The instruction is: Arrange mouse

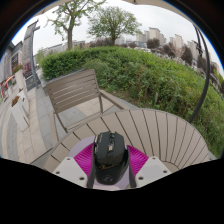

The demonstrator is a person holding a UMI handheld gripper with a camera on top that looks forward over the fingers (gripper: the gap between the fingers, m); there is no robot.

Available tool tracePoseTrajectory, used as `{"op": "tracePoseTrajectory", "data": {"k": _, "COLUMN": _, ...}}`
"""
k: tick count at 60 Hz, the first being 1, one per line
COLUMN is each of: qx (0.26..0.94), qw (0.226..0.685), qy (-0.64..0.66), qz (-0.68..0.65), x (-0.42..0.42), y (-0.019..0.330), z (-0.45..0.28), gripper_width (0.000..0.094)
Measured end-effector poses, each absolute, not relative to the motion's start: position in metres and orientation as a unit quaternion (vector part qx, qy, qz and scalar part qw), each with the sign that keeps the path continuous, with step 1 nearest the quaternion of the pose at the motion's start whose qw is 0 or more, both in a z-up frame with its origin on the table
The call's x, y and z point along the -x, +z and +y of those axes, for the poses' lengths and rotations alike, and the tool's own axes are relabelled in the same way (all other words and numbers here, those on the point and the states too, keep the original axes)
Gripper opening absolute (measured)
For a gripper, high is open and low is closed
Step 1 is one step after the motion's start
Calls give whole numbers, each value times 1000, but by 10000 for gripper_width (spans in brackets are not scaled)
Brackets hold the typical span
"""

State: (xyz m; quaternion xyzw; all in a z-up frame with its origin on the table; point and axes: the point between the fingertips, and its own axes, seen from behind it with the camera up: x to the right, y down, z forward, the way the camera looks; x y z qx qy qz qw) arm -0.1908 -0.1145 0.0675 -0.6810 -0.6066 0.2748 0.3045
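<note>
A black computer mouse (110, 156) with a scroll wheel sits between my gripper's (111, 150) two fingers, nose pointing away from me. The pink pads (85, 158) press against its left and right sides, so the gripper is shut on the mouse. It is held just over the near part of a round wooden slatted table (165, 130). The mouse's underside and the table surface directly beneath it are hidden.
A wooden slatted chair (75, 90) stands beyond the table to the left. A green hedge (150, 68) runs behind, with trees and buildings farther off. A paved walkway (20, 120) lies at the left.
</note>
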Motion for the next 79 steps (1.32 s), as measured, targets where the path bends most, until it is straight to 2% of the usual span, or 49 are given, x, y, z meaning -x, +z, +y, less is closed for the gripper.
{"op": "tracePoseTrajectory", "data": {"k": 9, "qx": 701, "qw": 280, "qy": 230, "qz": -614, "x": 201, "y": -7, "z": -135, "gripper_width": 487}}
{"op": "tracePoseTrajectory", "data": {"k": 13, "qx": 698, "qw": 278, "qy": 215, "qz": -624, "x": 197, "y": -22, "z": -140, "gripper_width": 579}}
{"op": "tracePoseTrajectory", "data": {"k": 18, "qx": 681, "qw": 307, "qy": 206, "qz": -633, "x": 202, "y": -17, "z": -136, "gripper_width": 668}}
{"op": "tracePoseTrajectory", "data": {"k": 20, "qx": 677, "qw": 311, "qy": 194, "qz": -638, "x": 199, "y": -15, "z": -133, "gripper_width": 760}}
{"op": "tracePoseTrajectory", "data": {"k": 22, "qx": 674, "qw": 316, "qy": 186, "qz": -642, "x": 196, "y": -7, "z": -131, "gripper_width": 871}}
{"op": "tracePoseTrajectory", "data": {"k": 24, "qx": 671, "qw": 320, "qy": 188, "qz": -641, "x": 194, "y": 5, "z": -130, "gripper_width": 840}}
{"op": "tracePoseTrajectory", "data": {"k": 30, "qx": 667, "qw": 312, "qy": 205, "qz": -645, "x": 164, "y": 58, "z": -134, "gripper_width": 848}}
{"op": "tracePoseTrajectory", "data": {"k": 39, "qx": 665, "qw": 298, "qy": 194, "qz": -657, "x": 72, "y": 142, "z": -126, "gripper_width": 845}}
{"op": "tracePoseTrajectory", "data": {"k": 48, "qx": 671, "qw": 309, "qy": 192, "qz": -646, "x": -17, "y": 198, "z": -113, "gripper_width": 850}}
{"op": "tracePoseTrajectory", "data": {"k": 60, "qx": 698, "qw": 300, "qy": 197, "qz": -619, "x": -98, "y": 214, "z": -105, "gripper_width": 850}}
{"op": "tracePoseTrajectory", "data": {"k": 79, "qx": 706, "qw": 310, "qy": 189, "qz": -608, "x": -127, "y": 215, "z": -88, "gripper_width": 851}}
